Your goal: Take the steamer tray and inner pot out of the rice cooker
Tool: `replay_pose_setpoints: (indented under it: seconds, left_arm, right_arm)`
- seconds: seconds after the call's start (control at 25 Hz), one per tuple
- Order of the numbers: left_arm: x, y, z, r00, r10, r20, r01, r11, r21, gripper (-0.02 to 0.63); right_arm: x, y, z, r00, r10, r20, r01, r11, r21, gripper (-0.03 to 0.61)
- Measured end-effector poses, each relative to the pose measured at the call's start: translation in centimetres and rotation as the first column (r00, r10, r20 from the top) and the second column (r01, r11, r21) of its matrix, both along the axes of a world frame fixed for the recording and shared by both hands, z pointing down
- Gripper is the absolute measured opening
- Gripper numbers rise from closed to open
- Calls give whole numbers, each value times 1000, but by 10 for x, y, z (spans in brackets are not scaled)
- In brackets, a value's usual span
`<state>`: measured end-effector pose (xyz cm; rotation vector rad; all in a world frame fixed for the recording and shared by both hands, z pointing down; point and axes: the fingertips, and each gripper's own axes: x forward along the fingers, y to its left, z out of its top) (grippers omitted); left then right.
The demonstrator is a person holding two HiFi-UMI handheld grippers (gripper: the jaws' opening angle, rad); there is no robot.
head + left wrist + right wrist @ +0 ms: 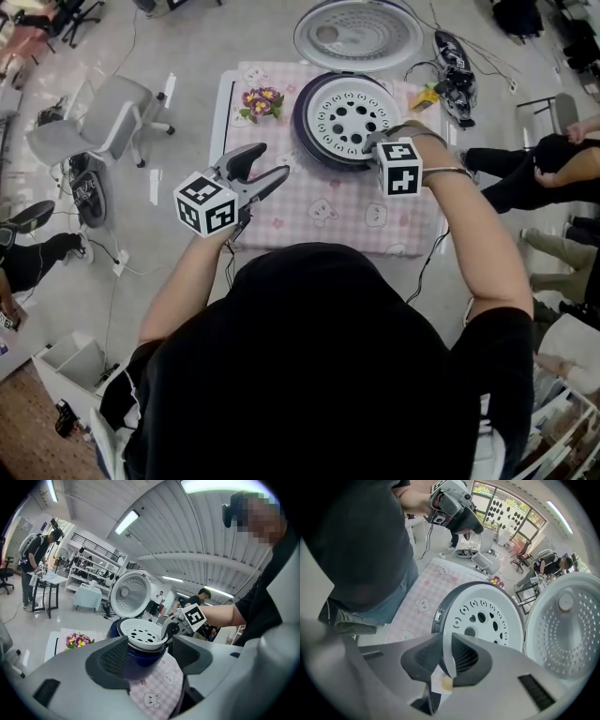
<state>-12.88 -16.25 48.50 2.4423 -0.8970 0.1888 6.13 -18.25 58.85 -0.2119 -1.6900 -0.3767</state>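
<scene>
– Grip: does the head view settle it?
– No. It shows only the right tool (372, 144) pointing down at the near rim of the white perforated steamer tray (352, 112), which sits in the round dark-blue rice cooker (302, 128) on the pink-checked tabletop (319, 216).
– And its own view?
– Clenched on that thin rim.
– The left tool (147, 654)?
– Released, empty, short of the cooker.

1. My head view looks steeply down on the cooker (304, 136) from high above and well back, over the person's shoulders.
2. My left gripper view sits low, near the cooker's front, and faces it almost level.
3. My right gripper view hangs close over the cooker's rim, facing down.
4. All three share the cooker. The left gripper view also catches the right gripper (168, 631), and the right gripper view the left gripper (471, 524).
</scene>
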Motion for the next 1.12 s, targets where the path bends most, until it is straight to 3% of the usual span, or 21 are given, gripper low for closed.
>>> replay_pose_setpoints:
  seconds: [1.12]
  left_arm:
    - [-3,12,-11,999,31,4,-32,999,24,311]
  right_arm:
    - [-8,-13,-34,992,75,104,-88,988,129,49]
